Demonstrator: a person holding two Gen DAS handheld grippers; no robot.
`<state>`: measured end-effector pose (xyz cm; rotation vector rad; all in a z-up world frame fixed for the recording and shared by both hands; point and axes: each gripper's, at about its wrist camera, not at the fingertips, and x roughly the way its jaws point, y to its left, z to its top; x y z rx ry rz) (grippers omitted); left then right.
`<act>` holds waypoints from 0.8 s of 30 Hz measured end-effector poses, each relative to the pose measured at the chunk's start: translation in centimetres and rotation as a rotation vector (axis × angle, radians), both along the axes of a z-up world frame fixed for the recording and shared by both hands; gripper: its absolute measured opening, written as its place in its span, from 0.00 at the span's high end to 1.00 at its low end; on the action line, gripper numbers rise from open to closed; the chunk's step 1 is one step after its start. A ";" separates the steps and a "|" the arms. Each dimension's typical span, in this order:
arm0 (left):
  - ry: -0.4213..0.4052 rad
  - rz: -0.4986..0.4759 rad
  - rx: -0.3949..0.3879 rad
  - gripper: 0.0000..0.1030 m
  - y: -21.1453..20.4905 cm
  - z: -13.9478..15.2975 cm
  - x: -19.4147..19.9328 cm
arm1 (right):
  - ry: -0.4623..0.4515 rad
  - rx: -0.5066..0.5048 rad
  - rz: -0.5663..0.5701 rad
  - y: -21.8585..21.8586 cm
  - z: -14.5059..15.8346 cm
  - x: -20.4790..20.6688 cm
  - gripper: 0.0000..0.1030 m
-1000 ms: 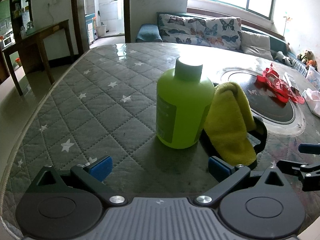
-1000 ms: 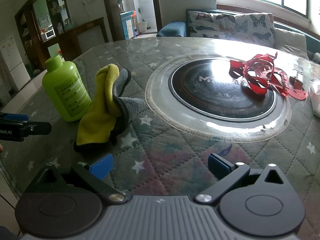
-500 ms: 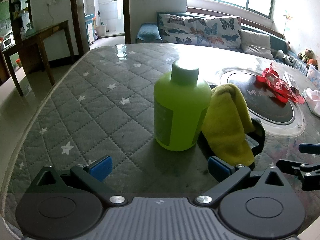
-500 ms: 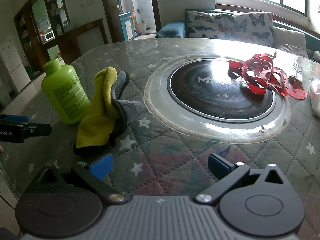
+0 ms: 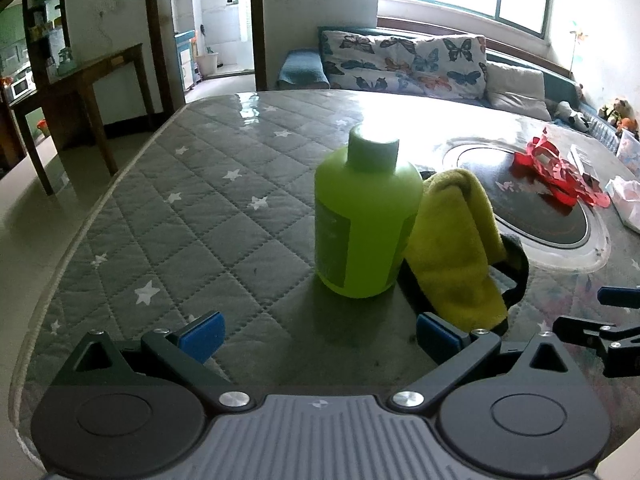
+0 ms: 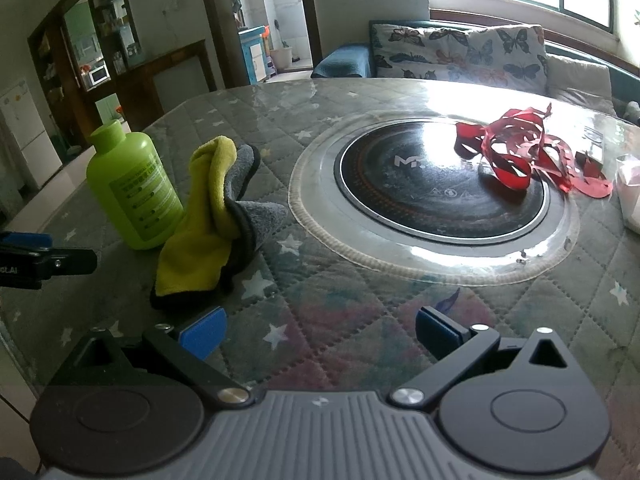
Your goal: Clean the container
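Green bottle [image 5: 366, 224] stands upright on the quilted, star-patterned table cover [image 5: 192, 220], its long axis vertical and its cap on, straight ahead of the left gripper [image 5: 318, 330] and a little far of the fingertips, roughly centred in the gap between them. That gripper's blue-padded fingers [image 5: 200, 332] are spread wide and hold nothing; the opening looks broader than the bottle's body. The right gripper [image 6: 318, 334] is likewise wide open and empty, and from it the bottle [image 6: 134, 188] lies well off to the far left, so the left hand is judged the nearer and better lined up for a grasp. A yellow and grey cloth [image 5: 456, 248] is heaped against the bottle's right side, touching it, and sits near the left gripper's right finger; it could be caught in a closing grip. Farther right are the round black cooktop [image 6: 440, 180] set in the table and a tangle of red ribbon [image 6: 520, 144] on it, both well apart from the bottle
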<state>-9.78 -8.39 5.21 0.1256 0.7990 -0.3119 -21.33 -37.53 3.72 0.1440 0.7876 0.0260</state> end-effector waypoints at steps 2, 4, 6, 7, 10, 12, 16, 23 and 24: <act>-0.002 0.005 -0.001 0.00 0.1 0.1 -0.1 | -0.002 0.002 0.001 0.0 0.0 -0.1 0.01; -0.007 0.005 0.002 0.00 0.1 0.3 -0.3 | -0.004 0.002 0.004 0.1 0.1 -0.1 0.01; -0.011 0.012 0.005 0.00 0.2 0.4 -0.5 | -0.007 0.003 0.009 0.1 0.0 -0.1 0.01; -0.012 0.016 0.006 0.00 0.2 0.4 -0.6 | -0.009 0.004 0.011 0.1 0.0 -0.1 0.01; -0.016 0.027 0.009 0.00 0.4 0.5 -1.0 | -0.014 0.009 0.017 0.0 0.0 -0.1 0.01; -0.019 0.033 0.011 0.00 0.5 0.5 -1.2 | -0.018 0.012 0.021 0.0 0.0 0.0 0.01; -0.023 0.046 0.012 0.00 0.7 0.6 -1.6 | -0.026 0.018 0.029 0.0 0.0 0.0 0.01; -0.022 0.046 0.003 0.00 1.1 0.6 -2.4 | -0.040 0.024 0.048 0.5 0.3 -0.2 0.01; -0.021 0.045 0.001 0.00 1.1 0.6 -2.4 | -0.042 0.025 0.048 0.6 0.4 -0.3 0.02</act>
